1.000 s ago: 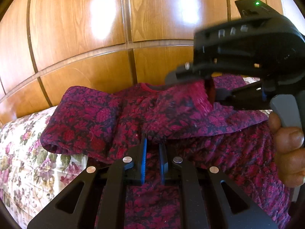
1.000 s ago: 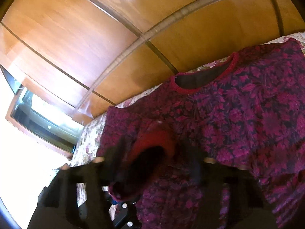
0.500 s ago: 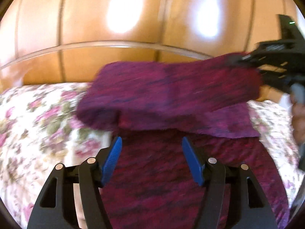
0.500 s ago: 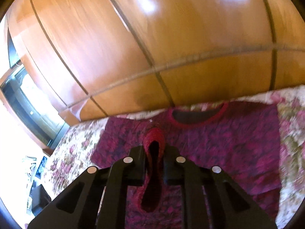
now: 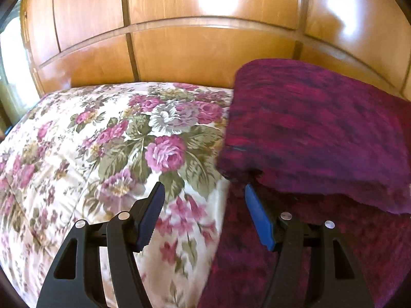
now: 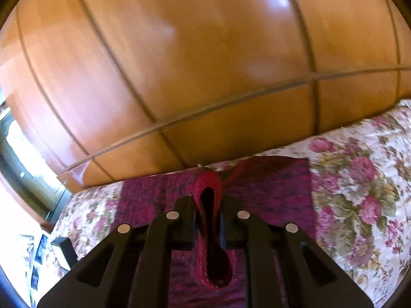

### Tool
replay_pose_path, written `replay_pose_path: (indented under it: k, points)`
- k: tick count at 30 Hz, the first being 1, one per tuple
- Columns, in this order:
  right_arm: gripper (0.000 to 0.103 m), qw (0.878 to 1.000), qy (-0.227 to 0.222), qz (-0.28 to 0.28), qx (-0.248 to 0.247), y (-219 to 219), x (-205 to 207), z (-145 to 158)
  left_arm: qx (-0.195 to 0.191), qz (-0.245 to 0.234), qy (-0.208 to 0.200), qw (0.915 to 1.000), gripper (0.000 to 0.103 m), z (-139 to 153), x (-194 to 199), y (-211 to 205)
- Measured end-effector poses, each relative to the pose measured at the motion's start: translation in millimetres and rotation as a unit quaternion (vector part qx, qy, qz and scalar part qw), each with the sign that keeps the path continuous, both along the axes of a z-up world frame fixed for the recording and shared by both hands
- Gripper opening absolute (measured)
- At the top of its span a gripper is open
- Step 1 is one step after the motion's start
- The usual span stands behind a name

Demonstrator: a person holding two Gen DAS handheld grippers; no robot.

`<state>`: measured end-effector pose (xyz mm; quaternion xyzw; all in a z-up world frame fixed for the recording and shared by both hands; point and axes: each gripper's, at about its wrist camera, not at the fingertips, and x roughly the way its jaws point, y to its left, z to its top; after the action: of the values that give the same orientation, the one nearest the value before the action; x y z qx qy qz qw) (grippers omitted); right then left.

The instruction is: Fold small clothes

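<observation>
- Lying across the bedspread [image 5: 108,138], a cream quilt printed with pink roses and green leaves, is the task's garment [image 5: 321,133], a small top in a dark magenta and crimson floral weave.
- In the left wrist view the garment fills the right side of the bed, with one layer doubled over another so that a thick folded edge runs across above the flatter cloth below it.
- The left gripper [image 5: 205,205] hangs over the boundary between bedspread and garment, its jaws standing well apart; they have just been opening, and nothing sits between them now.
- One of its blue pads [image 5: 259,220] is over the cloth's near edge, the other over bare quilt; whether either touches the fabric I cannot tell.
- The right gripper [image 6: 208,205] is pressed together on the sleeve cuff [image 6: 209,187], a red ribbed band that loops up between the black fingers and bulges out below them as an open ring.
- Beyond that cuff, in the right wrist view, the rest of the garment lies flat on the bed as a squared-off shape.
- Behind the bed stands a wardrobe [image 6: 205,64] of glossy orange-brown wooden panels, catching bright patches of light.
- Both views are somewhat blurred.
</observation>
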<state>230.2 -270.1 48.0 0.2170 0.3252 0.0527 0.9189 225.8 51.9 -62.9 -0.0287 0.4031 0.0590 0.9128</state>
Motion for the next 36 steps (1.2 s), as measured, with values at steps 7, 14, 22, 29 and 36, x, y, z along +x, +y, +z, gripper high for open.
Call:
replay_pose_path:
  k: [7,14,22,29,36]
  points:
    - [0.011,0.997,0.061,-0.049,-0.01,-35.2,7.6,-49.2,-0.007,0.016,0.036,0.9992,0.064,-22.4,20.8,9.1]
    - [0.012,0.99,0.117,-0.08,-0.005,-53.4,16.8,-107.7,-0.001,0.007,0.02,0.9998,0.064,-14.8,10.2,6.0]
    - [0.061,0.991,0.075,-0.097,-0.044,-52.8,-14.6,-82.2,-0.002,-0.021,-0.073,0.9971,0.064,27.5,-19.3,9.4]
    - [0.064,0.992,0.041,-0.02,-0.121,10.9,-29.8,-65.8,-0.001,-0.108,-0.123,0.9866,0.064,56.7,-3.3,-29.3]
    - [0.072,0.987,0.081,-0.037,-0.132,27.1,1.2,-91.3,0.008,-0.165,-0.074,0.9835,0.061,30.8,53.3,-77.1]
